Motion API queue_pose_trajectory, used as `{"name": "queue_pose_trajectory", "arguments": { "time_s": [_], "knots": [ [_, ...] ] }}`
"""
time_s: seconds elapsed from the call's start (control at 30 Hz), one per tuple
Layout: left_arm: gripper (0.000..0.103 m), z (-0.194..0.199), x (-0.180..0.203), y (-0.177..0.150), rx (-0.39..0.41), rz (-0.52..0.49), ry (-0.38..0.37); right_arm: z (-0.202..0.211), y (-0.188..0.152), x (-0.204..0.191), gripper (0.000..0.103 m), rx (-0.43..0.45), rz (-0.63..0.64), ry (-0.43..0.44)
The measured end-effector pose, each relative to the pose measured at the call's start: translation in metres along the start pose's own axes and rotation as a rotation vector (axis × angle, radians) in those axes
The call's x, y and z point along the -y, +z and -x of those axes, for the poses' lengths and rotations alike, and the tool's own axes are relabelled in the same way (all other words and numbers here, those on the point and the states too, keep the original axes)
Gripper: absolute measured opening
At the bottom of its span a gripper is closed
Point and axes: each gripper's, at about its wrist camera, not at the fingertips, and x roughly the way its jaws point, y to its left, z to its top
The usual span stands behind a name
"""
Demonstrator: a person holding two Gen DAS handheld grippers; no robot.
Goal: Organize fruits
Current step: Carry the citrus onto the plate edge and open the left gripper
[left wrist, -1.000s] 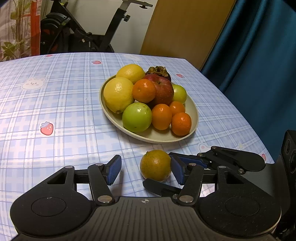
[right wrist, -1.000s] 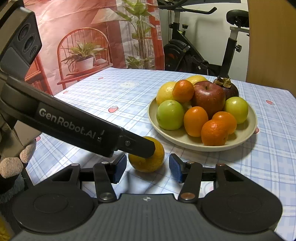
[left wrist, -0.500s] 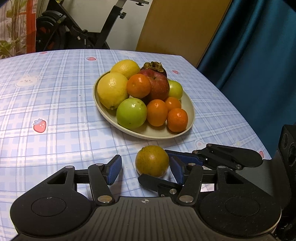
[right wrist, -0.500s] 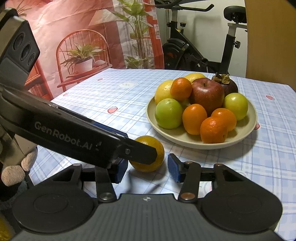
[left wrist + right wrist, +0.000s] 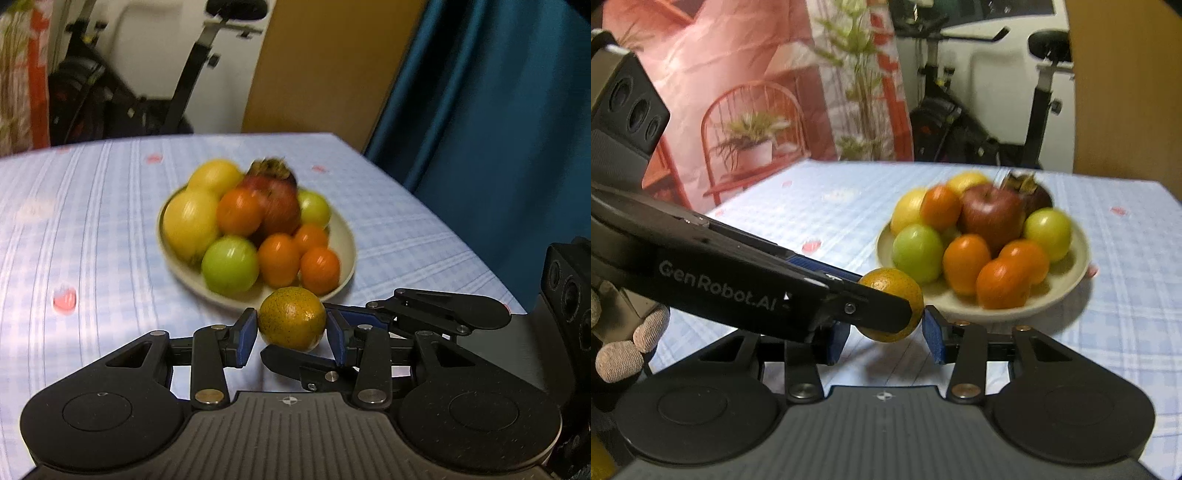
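Orange (image 5: 292,318) sits low in the middle, squeezed by both the left gripper (image 5: 291,334) and right gripper (image 5: 886,334), whose jaws just closed. Plate (image 5: 347,258) lies straight ahead, just beyond.

Dim warm indoor light, motion-blurred background, fisheye-curved edges
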Motion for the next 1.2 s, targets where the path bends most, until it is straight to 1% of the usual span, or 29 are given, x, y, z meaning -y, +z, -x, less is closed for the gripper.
{"name": "queue_pose_trajectory", "arguments": {
  "time_s": [0.13,0.23,0.37,0.53,0.7,0.77,0.97,1.1,1.2],
  "knots": [
    [0.043,-0.006,0.005,0.011,0.015,-0.034,0.010,0.002,0.008,0.007,0.046,0.030,-0.018,-0.019],
    [0.043,-0.011,0.005,0.018,0.024,-0.035,0.015,-0.002,0.016,0.013,0.046,0.042,-0.027,-0.032],
    [0.043,-0.016,0.002,0.021,0.014,-0.033,0.020,-0.010,0.021,0.020,0.046,0.035,-0.034,-0.037],
    [0.044,-0.020,0.000,0.021,0.013,-0.026,0.024,-0.017,0.018,0.021,0.046,0.019,-0.024,-0.050],
    [0.045,-0.017,-0.002,0.019,0.035,-0.026,0.043,-0.015,0.014,0.017,0.047,0.019,0.011,-0.065],
    [0.046,-0.014,-0.004,0.018,0.048,-0.016,0.051,-0.013,0.012,0.016,0.049,0.019,0.015,-0.068],
    [0.047,-0.013,-0.005,0.016,0.070,-0.004,0.063,-0.011,0.011,0.015,0.048,0.030,0.014,-0.073],
    [0.046,-0.019,-0.005,0.015,0.043,-0.003,0.039,-0.011,0.010,0.018,0.048,0.030,0.005,-0.072],
    [0.046,-0.022,-0.001,0.012,0.027,-0.016,0.045,-0.011,0.010,0.018,0.049,0.028,0.001,-0.075]
  ]
}}
